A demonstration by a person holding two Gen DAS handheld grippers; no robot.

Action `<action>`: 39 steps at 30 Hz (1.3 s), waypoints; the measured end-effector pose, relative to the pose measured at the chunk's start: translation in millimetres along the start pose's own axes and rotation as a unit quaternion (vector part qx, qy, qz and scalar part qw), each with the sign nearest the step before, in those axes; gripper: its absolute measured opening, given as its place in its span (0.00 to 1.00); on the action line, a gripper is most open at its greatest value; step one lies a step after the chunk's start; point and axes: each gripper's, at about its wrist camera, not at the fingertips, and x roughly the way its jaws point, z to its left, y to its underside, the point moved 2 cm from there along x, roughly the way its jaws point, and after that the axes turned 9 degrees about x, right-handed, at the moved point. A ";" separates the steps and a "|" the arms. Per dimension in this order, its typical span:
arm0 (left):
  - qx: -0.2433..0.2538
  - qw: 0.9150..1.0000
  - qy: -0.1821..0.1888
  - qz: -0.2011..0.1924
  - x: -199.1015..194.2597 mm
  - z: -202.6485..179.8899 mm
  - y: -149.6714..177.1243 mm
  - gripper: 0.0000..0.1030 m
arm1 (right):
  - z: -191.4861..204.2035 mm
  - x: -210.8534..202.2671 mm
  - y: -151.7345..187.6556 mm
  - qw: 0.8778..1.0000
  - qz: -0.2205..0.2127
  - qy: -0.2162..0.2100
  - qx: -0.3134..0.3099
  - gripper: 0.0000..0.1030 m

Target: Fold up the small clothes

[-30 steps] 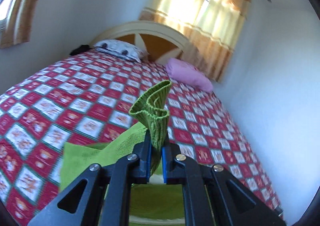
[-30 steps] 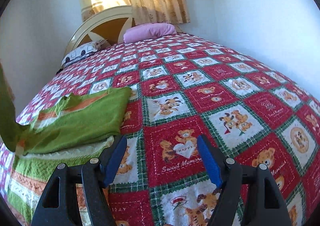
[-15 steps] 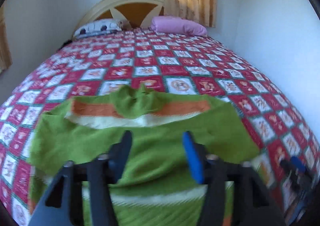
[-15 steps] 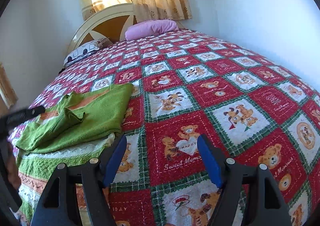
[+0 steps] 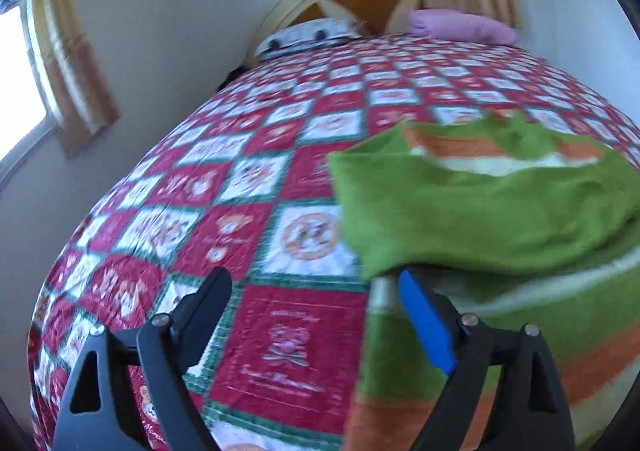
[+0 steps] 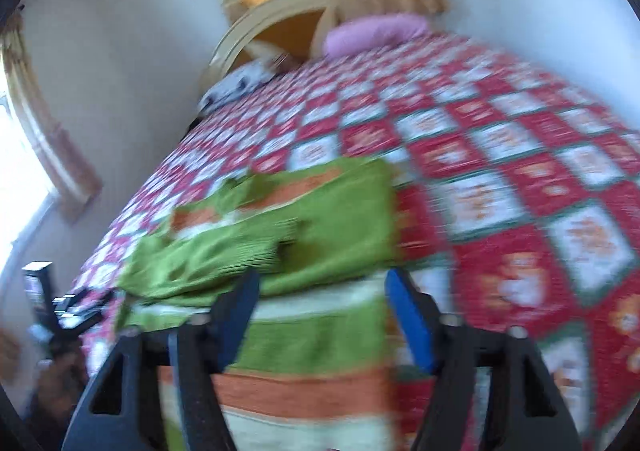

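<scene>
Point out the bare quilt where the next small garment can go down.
Free: the quilt between the green sweater's left edge and the wall, and the quilt right of the sweater. Crowded: at the headboard, the patterned pillow and pink pillow.

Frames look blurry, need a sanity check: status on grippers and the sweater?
Left gripper open, empty. Right gripper open, empty. Green sweater flat on bedspread, sleeves folded in. Nothing in the way.
</scene>
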 end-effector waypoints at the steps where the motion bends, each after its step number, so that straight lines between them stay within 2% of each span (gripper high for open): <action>1: -0.010 1.000 0.008 0.006 4.6 2.5 1.3 0.86 | 10.5 13.8 -4.6 1.000 0.014 0.004 -0.006 0.58; 8: -0.040 0.998 0.038 0.038 20.4 6.7 8.2 0.87 | 27.4 93.9 -2.5 0.995 0.098 0.031 -0.001 0.56; 9: -0.038 0.998 0.034 0.037 21.7 8.4 7.1 0.89 | 30.0 99.8 0.6 0.994 0.100 0.046 -0.017 0.36; 11: -0.030 0.999 0.020 0.032 24.9 12.6 4.8 0.90 | 33.7 96.8 2.0 0.993 0.082 0.073 -0.041 0.07; 14: -0.026 0.999 0.014 0.037 32.0 21.4 6.2 0.90 | 40.1 73.5 -3.6 0.995 0.049 0.070 -0.058 0.03; 18: -0.036 0.997 0.034 0.053 39.1 27.1 15.7 0.90 | 46.0 37.1 -10.0 0.988 -0.012 0.107 -0.111 0.02; 20: -0.034 0.997 0.038 0.052 36.6 26.2 16.6 0.90 | 36.6 37.0 -11.2 0.986 -0.012 0.124 -0.113 0.02; 22: -0.029 0.998 0.035 0.051 32.4 24.7 17.2 0.90 | 22.4 48.2 -4.7 0.982 0.005 0.149 -0.116 0.02; 25: -0.040 0.998 0.034 0.032 14.6 30.7 15.0 0.90 | 15.0 58.1 6.3 0.976 0.025 0.166 -0.138 0.04; 26: -0.044 0.998 0.032 0.024 9.0 34.0 13.0 0.90 | 13.2 55.5 7.2 0.972 0.015 0.183 -0.143 0.14; 27: -0.050 0.998 0.030 0.008 -0.4 38.2 9.3 0.90 | 10.1 49.7 5.5 0.971 0.001 0.192 -0.142 0.39; 28: -0.058 0.998 0.022 -0.009 -9.3 41.7 4.3 0.91 | 7.5 44.1 2.8 0.972 -0.011 0.191 -0.134 0.51; 29: -0.062 0.998 0.018 -0.019 -13.7 43.2 0.5 0.93 | 5.7 37.9 -1.2 0.975 -0.025 0.185 -0.121 0.57; 30: -0.062 0.997 0.019 -0.033 -18.7 42.3 -6.9 0.98 | 6.2 32.6 -6.0 0.977 -0.036 0.176 -0.110 0.57; 33: -0.046 0.998 0.027 -0.041 -16.2 26.9 -26.1 1.00 | 20.8 31.0 -13.7 0.982 -0.040 0.148 -0.112 0.57; 36: -0.020 0.999 0.037 -0.013 7.0 1.4 -37.6 1.00 | 38.5 42.8 -12.8 0.987 -0.024 0.112 -0.115 0.57; 39: -0.001 1.000 -0.001 0.015 34.3 -12.8 -37.6 1.00 | 51.3 58.4 -5.8 0.988 -0.009 0.095 -0.118 0.57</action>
